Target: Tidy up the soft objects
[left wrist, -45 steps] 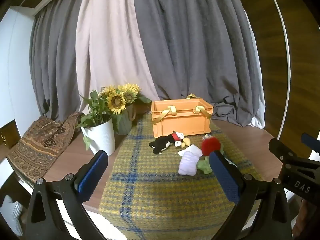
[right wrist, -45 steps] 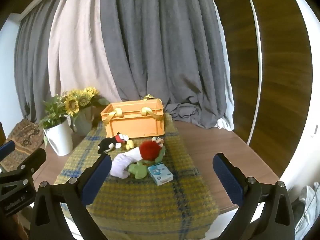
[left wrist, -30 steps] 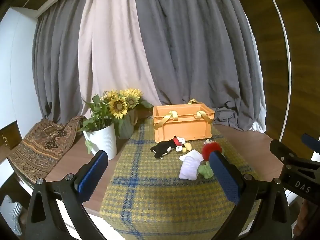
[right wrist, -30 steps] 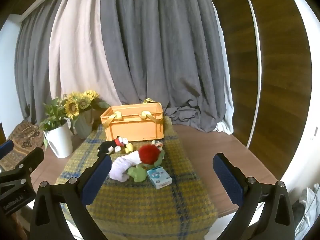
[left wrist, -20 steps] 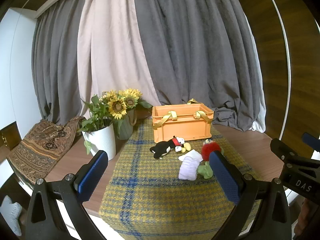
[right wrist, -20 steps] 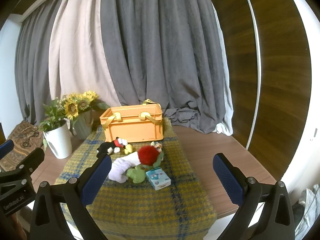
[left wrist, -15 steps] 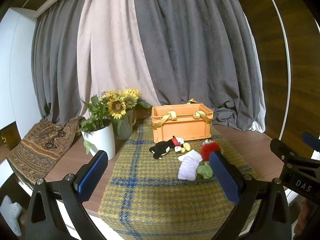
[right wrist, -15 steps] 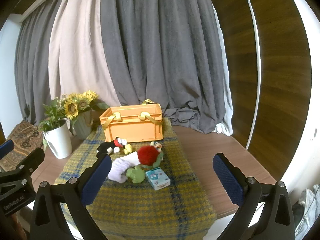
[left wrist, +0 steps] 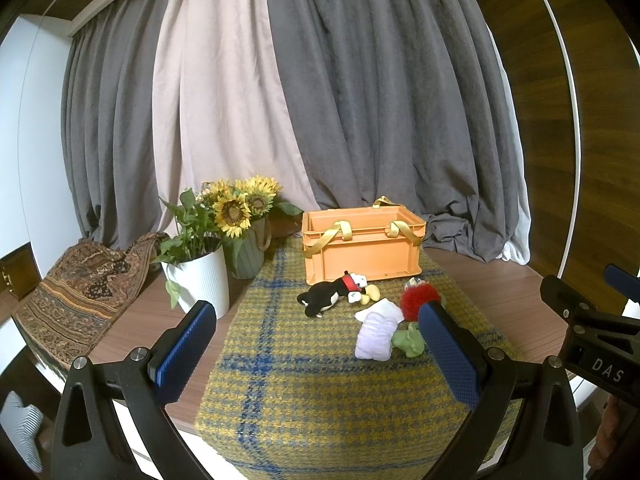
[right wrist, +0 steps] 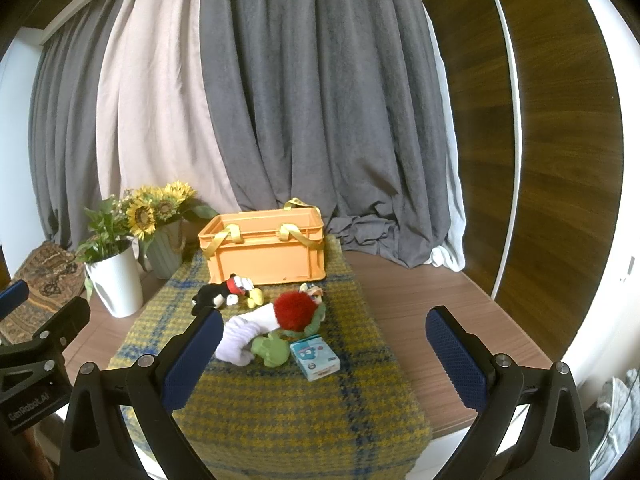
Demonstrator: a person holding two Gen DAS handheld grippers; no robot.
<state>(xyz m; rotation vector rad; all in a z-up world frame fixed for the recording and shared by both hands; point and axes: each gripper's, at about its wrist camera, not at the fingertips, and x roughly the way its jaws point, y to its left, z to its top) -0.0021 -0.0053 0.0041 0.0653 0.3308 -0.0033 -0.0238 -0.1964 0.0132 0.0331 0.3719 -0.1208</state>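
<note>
Both tongs, left tongs and right tongs, had backed off slightly, gaping wide and empty; toys lay on worktop before orange crate, approach step, next reach down and grasp.

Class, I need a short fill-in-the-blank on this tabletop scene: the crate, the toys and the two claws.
1. The orange crate has ____ fabric handles.
2. The black mouse plush lies on the plaid cloth, ____ the crate.
3. Both the left claw and the right claw are ____ and hold nothing.
4. The sunflowers stand in a ____ vase.

Missing words: yellow; outside; open; green
</note>
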